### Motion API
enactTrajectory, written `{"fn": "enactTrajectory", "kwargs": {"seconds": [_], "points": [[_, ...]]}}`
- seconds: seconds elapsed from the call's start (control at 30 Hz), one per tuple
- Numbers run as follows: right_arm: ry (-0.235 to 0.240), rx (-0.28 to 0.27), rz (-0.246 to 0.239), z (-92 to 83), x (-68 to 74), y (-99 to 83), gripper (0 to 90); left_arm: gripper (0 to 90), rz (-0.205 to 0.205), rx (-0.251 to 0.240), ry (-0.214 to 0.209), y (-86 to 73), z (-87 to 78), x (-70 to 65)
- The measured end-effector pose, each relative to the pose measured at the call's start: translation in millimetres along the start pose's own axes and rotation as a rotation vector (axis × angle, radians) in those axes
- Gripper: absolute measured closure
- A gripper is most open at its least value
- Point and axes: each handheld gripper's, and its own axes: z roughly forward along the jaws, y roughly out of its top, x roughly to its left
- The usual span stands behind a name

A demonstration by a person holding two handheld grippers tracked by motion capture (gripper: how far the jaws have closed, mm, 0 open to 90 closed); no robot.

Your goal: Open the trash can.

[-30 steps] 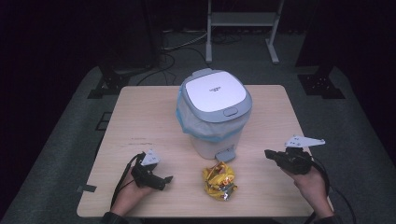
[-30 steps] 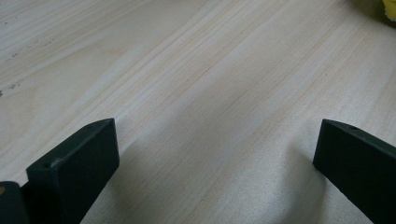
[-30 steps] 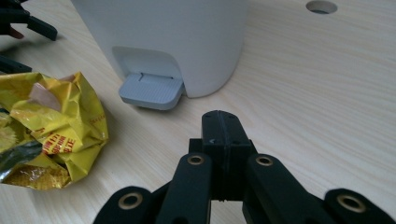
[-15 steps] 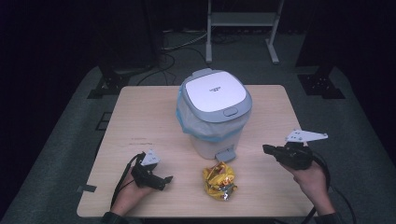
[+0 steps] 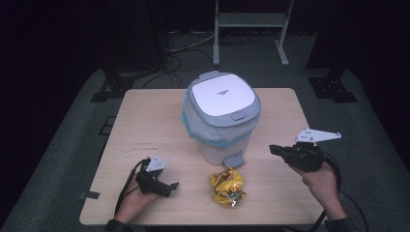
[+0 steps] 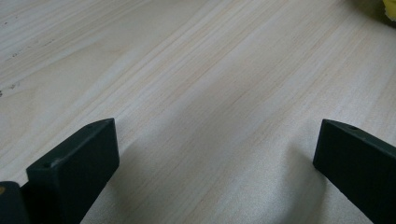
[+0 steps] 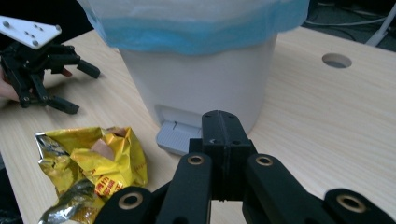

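White plastic pedal bin [image 5: 221, 116] with a blue liner stands mid-table; the right gripper view shows its grey foot pedal [image 7: 176, 136] just ahead of the closed, empty right gripper [image 5: 275, 150]. Crumpled yellow foil wrapper [image 5: 226, 187] lies before the bin, between both grippers. Left gripper [image 5: 170, 187] rests wide open, empty.

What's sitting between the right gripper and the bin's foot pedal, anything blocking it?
Nothing visible blocks it. The right gripper, jaws shut, hovers over bare table to the right of the bin, pointing toward the pedal. The crumpled yellow wrapper lies in front of the pedal, off that line.
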Motion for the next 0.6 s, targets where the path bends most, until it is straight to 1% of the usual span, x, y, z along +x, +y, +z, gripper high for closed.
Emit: {"fn": "enactTrajectory", "kwargs": {"seconds": [0.6], "points": [[0.022, -0.058, -0.024, -13.3, 9.6, 31.2, 90.0, 0.0, 0.000, 0.000, 0.000, 0.0, 0.0, 0.0]]}}
